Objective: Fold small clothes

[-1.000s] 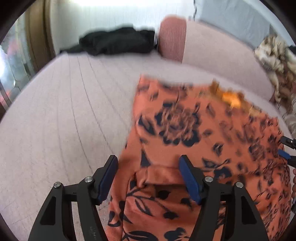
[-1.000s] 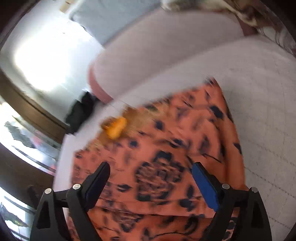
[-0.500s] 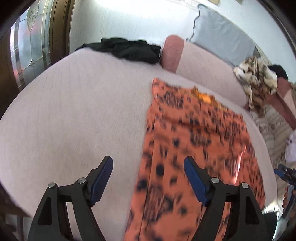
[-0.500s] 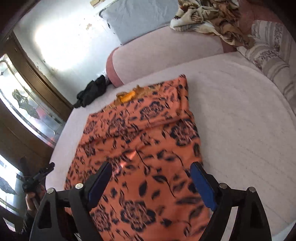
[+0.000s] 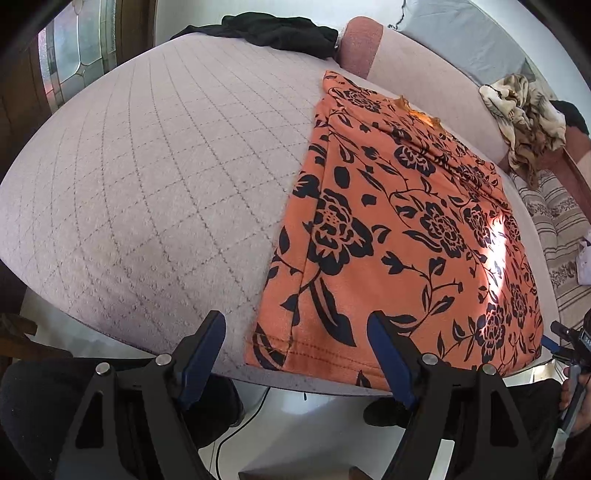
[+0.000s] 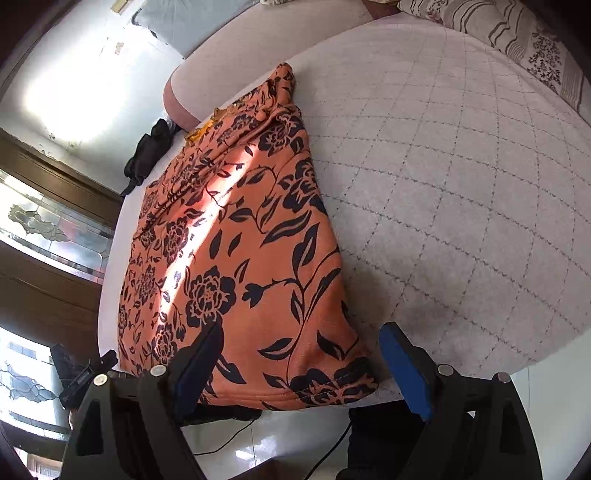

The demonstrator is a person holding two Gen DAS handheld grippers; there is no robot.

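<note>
**Orange garment flat on the bed, both grippers empty**

Left wrist: the left gripper (image 5: 295,354) hangs wide open with nothing in it, off the near edge of the bed (image 5: 155,177); its jaws have just been opening. The garment (image 5: 399,236) lies flat, hem at the near edge. A black cloth (image 5: 273,33) sits far away.

Right wrist: the right gripper (image 6: 299,365) is wide open and empty, above the garment's (image 6: 236,236) near right corner.

My left gripper (image 5: 295,354) hung above the near edge of the quilted bed (image 5: 155,177), its jaws having just widened, with nothing between them. The orange floral garment (image 5: 399,236) lay flat beyond, and a black garment (image 5: 273,33) sat at the far edge.
</note>
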